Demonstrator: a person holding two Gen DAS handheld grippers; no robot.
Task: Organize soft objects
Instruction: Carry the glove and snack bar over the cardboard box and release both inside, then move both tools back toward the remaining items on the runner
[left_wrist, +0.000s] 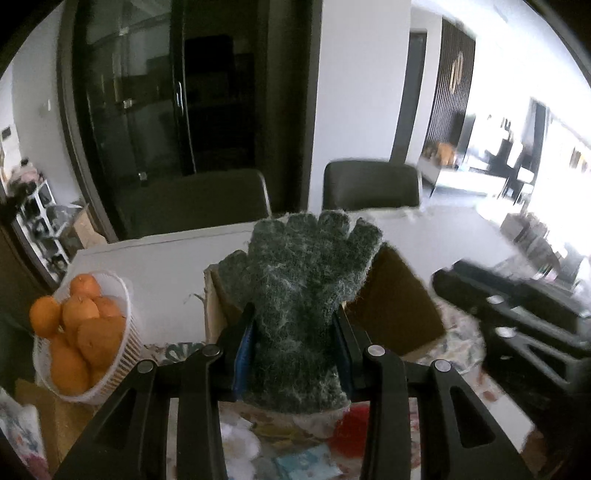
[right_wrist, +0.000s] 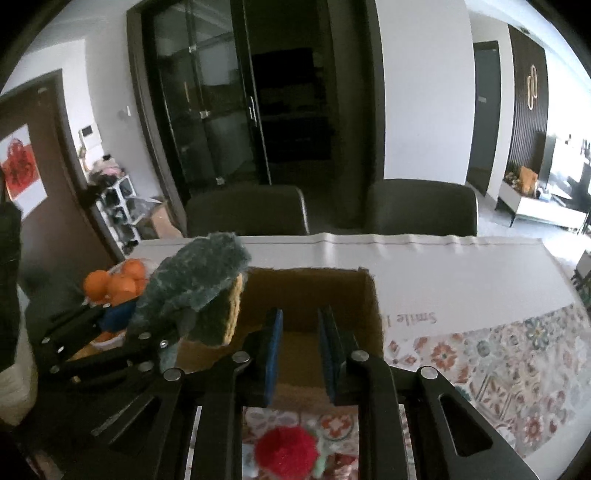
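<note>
My left gripper (left_wrist: 295, 325) is shut on a fuzzy dark green glove (left_wrist: 303, 280) and holds it upright above the open cardboard box (left_wrist: 399, 302). In the right wrist view the glove (right_wrist: 192, 284) hangs over the box's left flap, with the left gripper (right_wrist: 147, 332) below it. My right gripper (right_wrist: 300, 332) is open and empty, its blue pads just in front of the cardboard box (right_wrist: 314, 291). A red fuzzy ball (right_wrist: 286, 452) lies on the patterned cloth beneath the right gripper. It also shows in the left wrist view (left_wrist: 351, 428).
A white basket of oranges (left_wrist: 81, 332) stands left of the box. Two dark chairs (right_wrist: 421, 206) stand behind the table's far edge. A patterned cloth (right_wrist: 498, 362) covers the near right of the white table (right_wrist: 443, 269). The right gripper (left_wrist: 517, 314) shows at right in the left wrist view.
</note>
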